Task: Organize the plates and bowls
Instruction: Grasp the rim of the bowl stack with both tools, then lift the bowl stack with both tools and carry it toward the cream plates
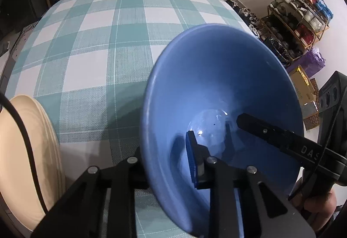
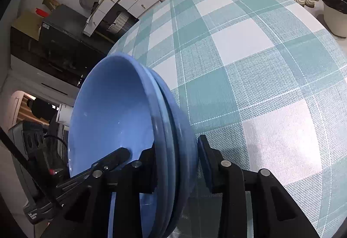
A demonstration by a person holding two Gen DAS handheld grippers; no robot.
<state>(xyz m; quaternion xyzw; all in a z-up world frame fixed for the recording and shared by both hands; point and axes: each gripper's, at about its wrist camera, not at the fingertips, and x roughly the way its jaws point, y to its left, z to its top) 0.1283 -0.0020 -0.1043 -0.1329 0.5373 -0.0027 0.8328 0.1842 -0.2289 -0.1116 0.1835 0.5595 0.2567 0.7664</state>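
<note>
Checked teal-and-white cloth covers the desk (image 1: 91, 47); drawers and a shoe rack stand behind. Blue bowls (image 2: 112, 112), nested in a stack, sit near the desk's front edge; the right wrist view shows at least three rims, though the exact count cannot be told. Cream plates (image 1: 23, 151), also stacked, lie well apart at the left; several edges show, number unclear.

Left gripper (image 1: 169, 164): fingers clenched on the stack's near rim, one blue pad inside the top bowl, the other outside. Right gripper (image 2: 176, 166): fingers clenched across the opposite rim, spanning all the walls.

Step in hand, by judgement: a two-sided grasp on the bowl stack. The next move calls for an even, level lift so the bowls stay nested.
</note>
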